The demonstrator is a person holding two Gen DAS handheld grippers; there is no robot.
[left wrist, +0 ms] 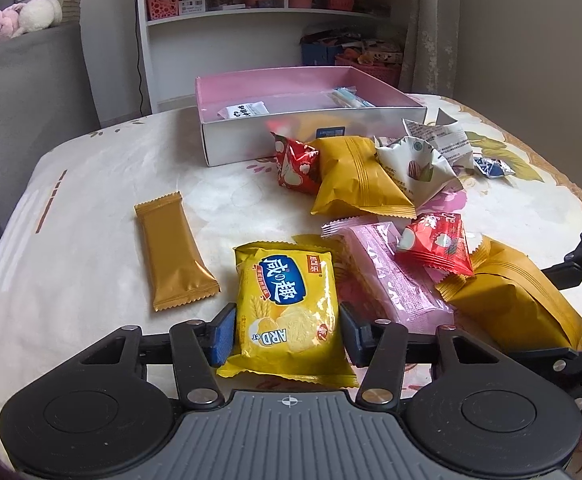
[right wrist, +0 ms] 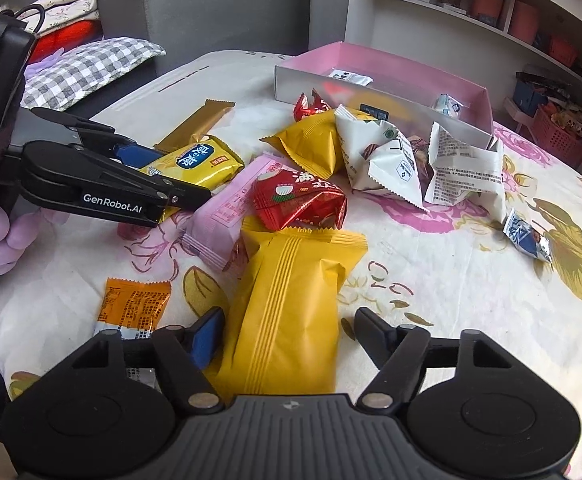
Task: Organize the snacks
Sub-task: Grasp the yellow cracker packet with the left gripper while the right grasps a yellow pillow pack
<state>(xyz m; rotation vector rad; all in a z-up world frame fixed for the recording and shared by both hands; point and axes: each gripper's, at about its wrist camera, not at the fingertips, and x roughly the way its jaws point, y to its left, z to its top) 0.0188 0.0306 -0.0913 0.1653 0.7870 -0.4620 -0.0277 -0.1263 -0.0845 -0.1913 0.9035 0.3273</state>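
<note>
Between the blue pads of my left gripper [left wrist: 287, 332] lies a yellow cracker packet [left wrist: 289, 300] with a blue label, flat on the flowered tablecloth. Both pads press its sides. The right wrist view shows the same gripper [right wrist: 179, 176] from the side, on that packet [right wrist: 199, 162]. My right gripper [right wrist: 287, 332] straddles a mustard-yellow pouch [right wrist: 291, 280]. Its left pad touches the pouch, while a strip of cloth shows before the right finger. A pink-lined box [left wrist: 311, 136] stands at the back with a few small packets inside.
Loose snacks lie around: a gold bar [left wrist: 175, 252], two red packets [left wrist: 435, 248], a pink packet [left wrist: 391, 280], another mustard pouch [left wrist: 359, 180], white packets [left wrist: 419, 160], an orange packet [right wrist: 135, 304]. A grey sofa stands to the left, with white shelves behind the table.
</note>
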